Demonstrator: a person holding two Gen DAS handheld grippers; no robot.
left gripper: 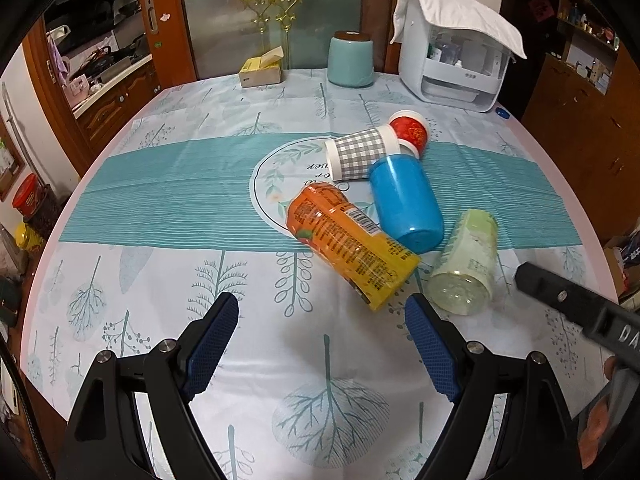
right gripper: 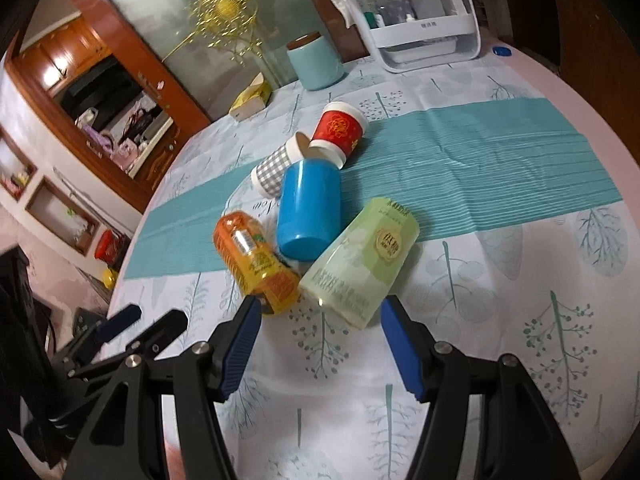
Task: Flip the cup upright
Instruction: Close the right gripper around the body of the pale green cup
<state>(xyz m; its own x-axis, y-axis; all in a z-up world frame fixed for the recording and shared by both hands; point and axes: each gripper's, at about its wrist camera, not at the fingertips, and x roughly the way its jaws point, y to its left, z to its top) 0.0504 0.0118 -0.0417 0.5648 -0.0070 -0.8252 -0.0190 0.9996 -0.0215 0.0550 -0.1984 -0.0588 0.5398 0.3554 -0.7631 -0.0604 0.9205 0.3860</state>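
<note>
Several cups lie on their sides in a cluster on the table. A blue cup (left gripper: 404, 200) (right gripper: 310, 210) lies in the middle. A grey checked paper cup (left gripper: 360, 152) (right gripper: 276, 168) and a red paper cup (left gripper: 410, 130) (right gripper: 338, 128) lie behind it. An orange-yellow cup (left gripper: 348, 244) (right gripper: 254, 258) lies to its left and a pale green cup (left gripper: 466, 262) (right gripper: 360, 260) to its right. My left gripper (left gripper: 322, 336) is open and empty, just short of the orange cup. My right gripper (right gripper: 318, 336) is open and empty, its fingertips close before the green cup's base.
A teal canister (left gripper: 351, 62) (right gripper: 316, 62), a yellow box (left gripper: 262, 68) (right gripper: 252, 98) and a white towel-covered organizer (left gripper: 456, 48) (right gripper: 420, 20) stand at the table's far edge. A blue cap (left gripper: 502, 112) lies near the organizer. The tablecloth (left gripper: 180, 200) covers the table.
</note>
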